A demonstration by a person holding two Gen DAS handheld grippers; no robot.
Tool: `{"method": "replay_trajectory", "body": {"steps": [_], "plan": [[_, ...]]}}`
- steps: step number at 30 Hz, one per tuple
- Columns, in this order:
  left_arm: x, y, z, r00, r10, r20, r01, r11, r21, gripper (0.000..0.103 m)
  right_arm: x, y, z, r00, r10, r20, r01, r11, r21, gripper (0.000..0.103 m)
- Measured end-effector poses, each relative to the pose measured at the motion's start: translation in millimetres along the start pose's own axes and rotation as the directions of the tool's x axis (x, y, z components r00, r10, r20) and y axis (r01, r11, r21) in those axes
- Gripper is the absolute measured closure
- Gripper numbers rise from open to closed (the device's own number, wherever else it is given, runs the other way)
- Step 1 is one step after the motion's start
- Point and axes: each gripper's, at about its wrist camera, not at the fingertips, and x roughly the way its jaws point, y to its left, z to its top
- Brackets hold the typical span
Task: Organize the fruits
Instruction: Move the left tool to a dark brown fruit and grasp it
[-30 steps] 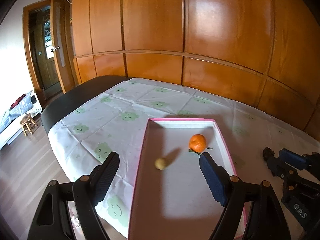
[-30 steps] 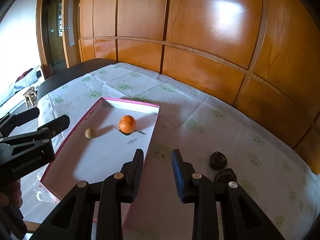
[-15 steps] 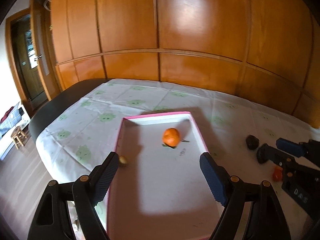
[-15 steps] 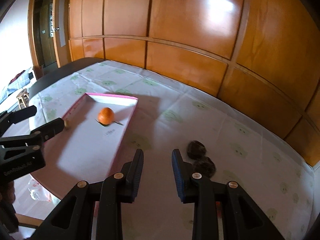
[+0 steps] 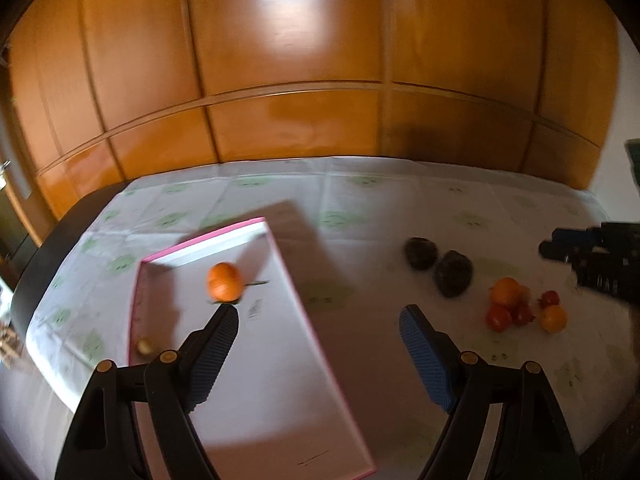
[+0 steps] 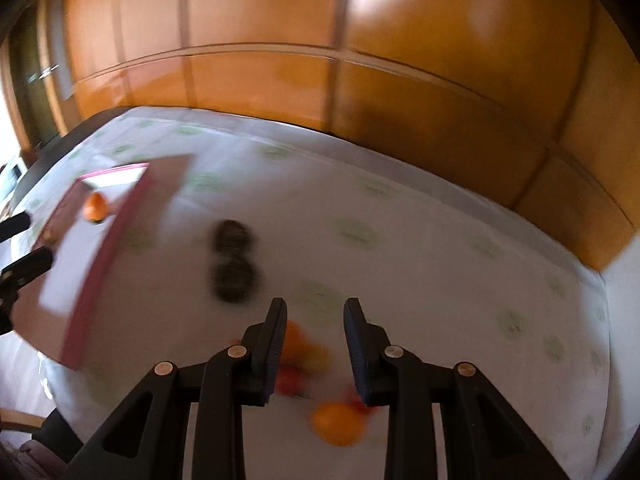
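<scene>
A white tray with a pink rim (image 5: 200, 242) lies on the left of the cloth-covered table. It holds an orange (image 5: 224, 282) and a small yellowish fruit (image 5: 144, 346). Right of the tray lie two dark fruits (image 5: 454, 278), then a cluster of small orange and red fruits (image 5: 508, 292). My left gripper (image 5: 318, 316) hangs open and empty over the tray's right edge. My right gripper (image 6: 316, 308) is over the small fruits (image 6: 338, 424), jaws close together with nothing between them. The dark fruits (image 6: 234, 280) and tray (image 6: 108, 256) lie to its left.
A white cloth with green prints (image 5: 360, 208) covers the table, and a wooden panelled wall (image 5: 280, 80) rises straight behind it. The table's dark left end (image 5: 52, 248) is uncovered. The right gripper's body (image 5: 592, 256) shows at the right edge of the left wrist view.
Both grippers swung right across the table. The tray slid to the left in both views, and the dark fruits and small fruit cluster came under the right gripper. Jaw openings look unchanged.
</scene>
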Motion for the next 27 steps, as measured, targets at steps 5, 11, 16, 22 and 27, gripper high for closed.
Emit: {"method": "replay_trajectory", "body": {"steps": [5,11,16,22,27], "plan": [[19.9,-17.9,10.4,0.996,-0.07,-0.053,0.071,0.997,0.033,0.029,15.7,-62.6,-12.6,0.999,-0.02,-0.024,0.024,0.985,0.173,0.073],[50.3,-34.5,18.8,0.979,-0.145,-0.146,0.15,0.988,0.023,0.048,22.4,-92.2,-14.3,0.999,0.024,-0.042,-0.01,0.952,0.304,0.073],[75.7,-53.7,21.4,0.956,-0.2,-0.216,0.209,0.978,0.02,0.058,22.5,-96.8,-15.3,0.998,0.027,-0.062,-0.005,0.944,0.33,0.073],[95.6,-73.0,18.7,0.929,-0.267,-0.258,0.272,0.962,-0.015,0.056,21.7,-97.5,-14.5,0.998,0.034,-0.052,-0.013,0.937,0.35,0.073],[111.6,-84.2,25.1,0.918,-0.304,-0.254,0.297,0.953,-0.069,0.04,22.2,-97.0,-13.6,0.998,0.041,-0.053,-0.019,0.936,0.351,0.073]]}}
